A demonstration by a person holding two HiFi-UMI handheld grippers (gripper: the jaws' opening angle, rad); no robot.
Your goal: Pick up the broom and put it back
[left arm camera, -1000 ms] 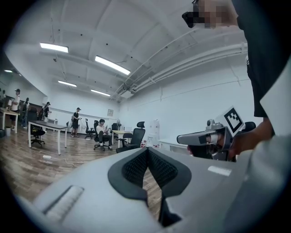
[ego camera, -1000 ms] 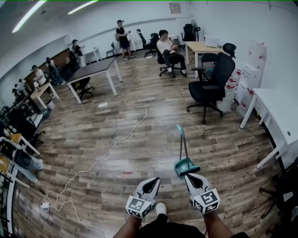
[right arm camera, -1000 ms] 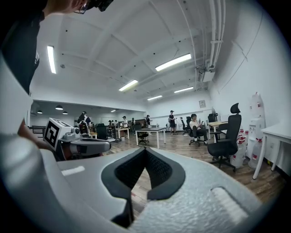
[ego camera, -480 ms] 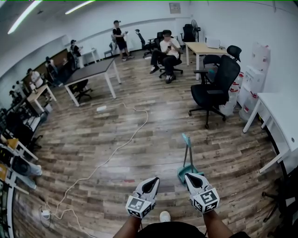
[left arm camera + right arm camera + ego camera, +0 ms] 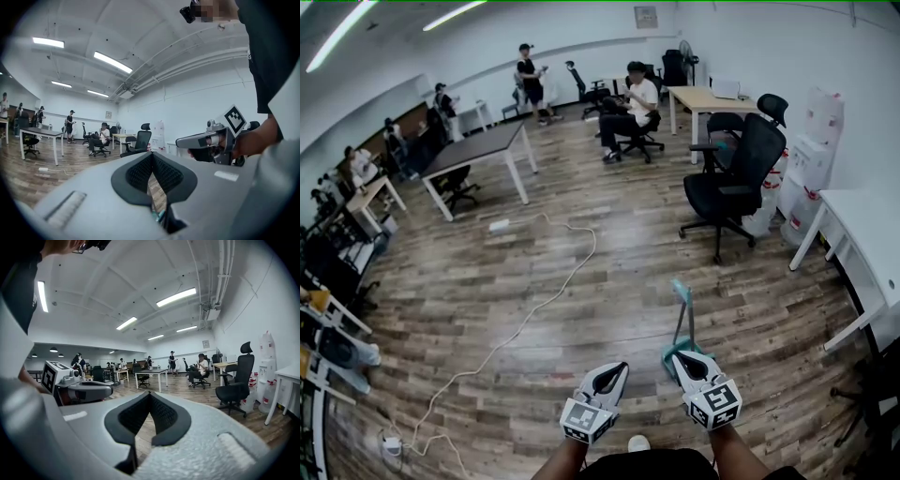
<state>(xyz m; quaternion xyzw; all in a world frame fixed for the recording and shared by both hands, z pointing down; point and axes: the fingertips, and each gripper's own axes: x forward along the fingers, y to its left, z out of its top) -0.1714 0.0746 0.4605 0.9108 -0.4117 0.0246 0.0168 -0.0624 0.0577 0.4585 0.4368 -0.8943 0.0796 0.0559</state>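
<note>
A teal long-handled dustpan and broom set (image 5: 682, 319) stands upright on the wood floor, its pan (image 5: 672, 353) just ahead of my right gripper (image 5: 681, 357). That gripper is shut and holds nothing; in the right gripper view its pads (image 5: 150, 393) meet at the tip. My left gripper (image 5: 619, 369) is held beside it, to the left of the set, also shut and empty. In the left gripper view the jaws (image 5: 151, 153) are pressed together, a sliver of teal (image 5: 161, 216) shows below them, and the right gripper (image 5: 206, 140) hangs at the right.
A black office chair (image 5: 727, 183) stands ahead on the right, next to a white desk (image 5: 862, 248). A white cable (image 5: 539, 305) snakes across the floor on the left. A grey table (image 5: 483, 145) and several people are farther back.
The whole view has advanced across the floor. The teal set now stands closer, right at the right gripper's tip. Both grippers stay shut and side by side.
</note>
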